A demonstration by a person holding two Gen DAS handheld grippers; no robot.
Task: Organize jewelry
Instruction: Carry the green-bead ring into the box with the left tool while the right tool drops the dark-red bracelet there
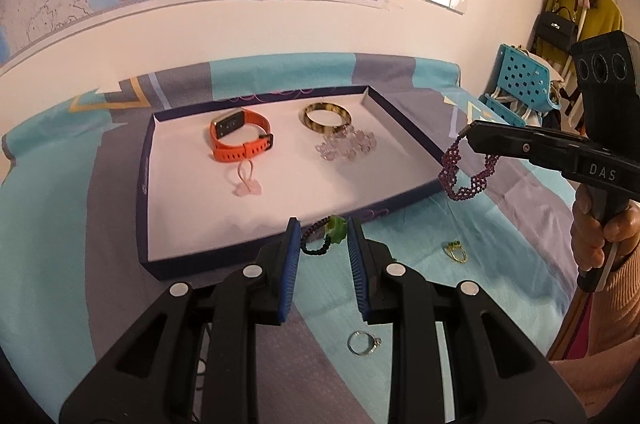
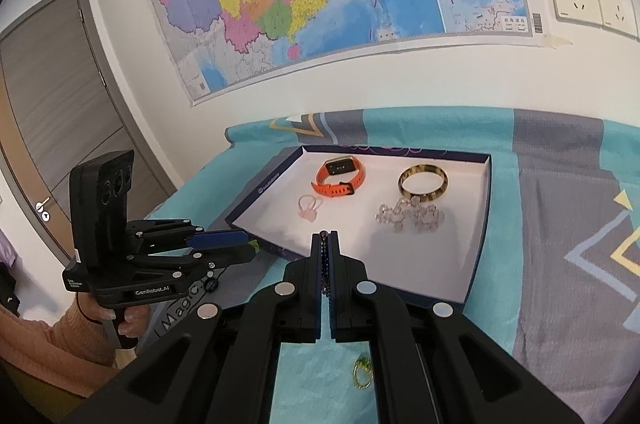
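Step in hand: carrying two bracelets toward the tray; both appear lifted clear of the cloth and not yet set down.
Left gripper (image 1: 324, 242): jaws narrowed to a small gap, blue pads pinching the dark cord bracelet with the green charm (image 1: 322, 236); the loop sits between the pad tips, seen just over the tray's near rim.
Right gripper (image 2: 325, 252): jaws pressed fully together on the dark red beaded bracelet (image 1: 466, 170); in the left wrist view the loop hangs below the fingertips, beside the tray's right rim.
Tray (image 1: 144, 192): shallow, dark-rimmed, white inside, lying on the patterned bedspread (image 1: 80, 164) near the wall.
Tray contents: orange watch (image 1: 240, 136) at back left; small pink hair tie (image 1: 246, 182) in front of it; tortoiseshell bangle (image 1: 326, 116) at back right; clear bead bracelet (image 1: 346, 146) touching the bangle's front edge.
Still outside the tray: silver ring (image 1: 363, 343) on the cloth below the left gripper; gold ring with green stones (image 1: 456, 252) on the cloth nearer the right gripper.
Free room in tray: front half, left and right, looks unoccupied.
Next move, as judged: bring each gripper forward over a bare patch of the white floor, lower until the loop rests, then part the jaws.
Care needed: keep the two loops apart from each other and from the clear beads, since soft strands could tangle or catch on the pads at release.
After that, as judged: the two rings remain to be fetched.
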